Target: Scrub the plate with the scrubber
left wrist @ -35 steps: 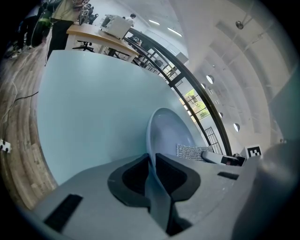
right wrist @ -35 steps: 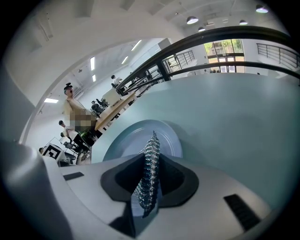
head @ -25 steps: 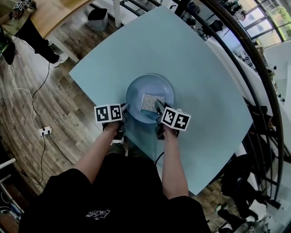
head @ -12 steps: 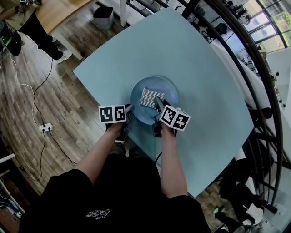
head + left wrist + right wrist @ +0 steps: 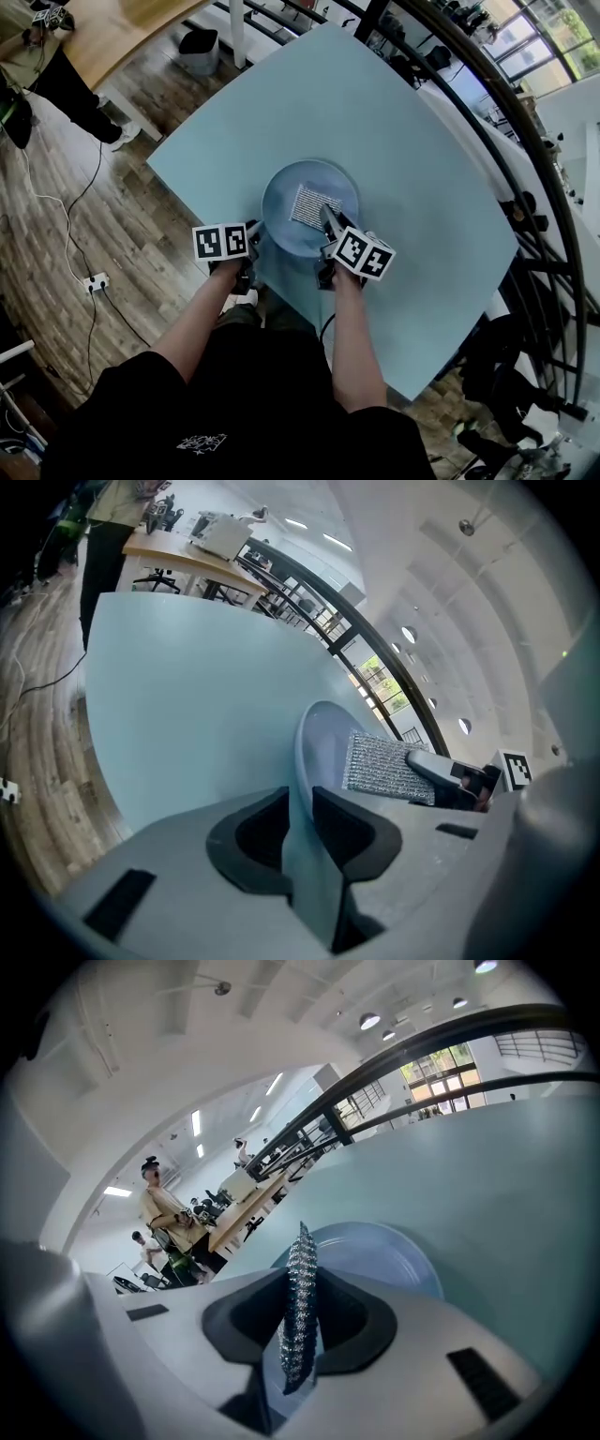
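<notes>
Plate first: the pale blue round plate [image 5: 281,214] rests on the pale blue worktop [image 5: 412,141], just ahead of both my tongs. My left tongs [image 5: 255,228] are clamped narrow on its near rim, with the thin edge running straight between the two pads. My right tongs [image 5: 328,221] are pinched tight on one edge of the flat silver woven-metal scrubber pad [image 5: 314,206]. The rest of that pad reaches forward over the middle of the plate.

What worries me most is the left hold. It is only a bite on a thin, smooth lip, so a hard push from the right could twist the plate out between the pads. The plate could then skate across the slick worktop. If I lift with the left while scrubbing, the rim tilts and the far side could knock down hard.

The pad is the other weak point. I grip it by its edge alone, and it looks limp. Under pressure it may fold, bunch under the tong tips or pull free. Then bare tongs would scrape the plate instead.
</notes>
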`<action>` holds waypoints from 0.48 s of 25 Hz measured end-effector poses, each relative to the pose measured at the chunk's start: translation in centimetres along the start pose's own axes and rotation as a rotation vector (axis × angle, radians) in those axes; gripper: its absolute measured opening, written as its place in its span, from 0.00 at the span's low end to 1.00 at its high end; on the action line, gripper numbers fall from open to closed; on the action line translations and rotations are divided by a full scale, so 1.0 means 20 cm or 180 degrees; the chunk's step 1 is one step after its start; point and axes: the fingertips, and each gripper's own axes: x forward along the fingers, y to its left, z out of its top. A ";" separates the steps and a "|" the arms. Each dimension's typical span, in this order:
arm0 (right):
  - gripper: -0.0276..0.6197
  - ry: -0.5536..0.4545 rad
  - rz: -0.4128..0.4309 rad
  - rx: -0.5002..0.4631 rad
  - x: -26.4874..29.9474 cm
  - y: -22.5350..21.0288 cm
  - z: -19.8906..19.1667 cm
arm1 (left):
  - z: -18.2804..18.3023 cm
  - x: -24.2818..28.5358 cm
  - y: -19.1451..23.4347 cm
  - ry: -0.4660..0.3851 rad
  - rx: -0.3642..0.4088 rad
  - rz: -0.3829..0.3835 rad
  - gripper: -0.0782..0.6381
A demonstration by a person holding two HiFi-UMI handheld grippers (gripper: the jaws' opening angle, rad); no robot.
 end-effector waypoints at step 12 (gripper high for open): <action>0.17 -0.0443 -0.0135 -0.0154 -0.34 0.07 0.04 | 0.04 -0.22 -0.06 -0.0176 0.0254 -0.0137 0.17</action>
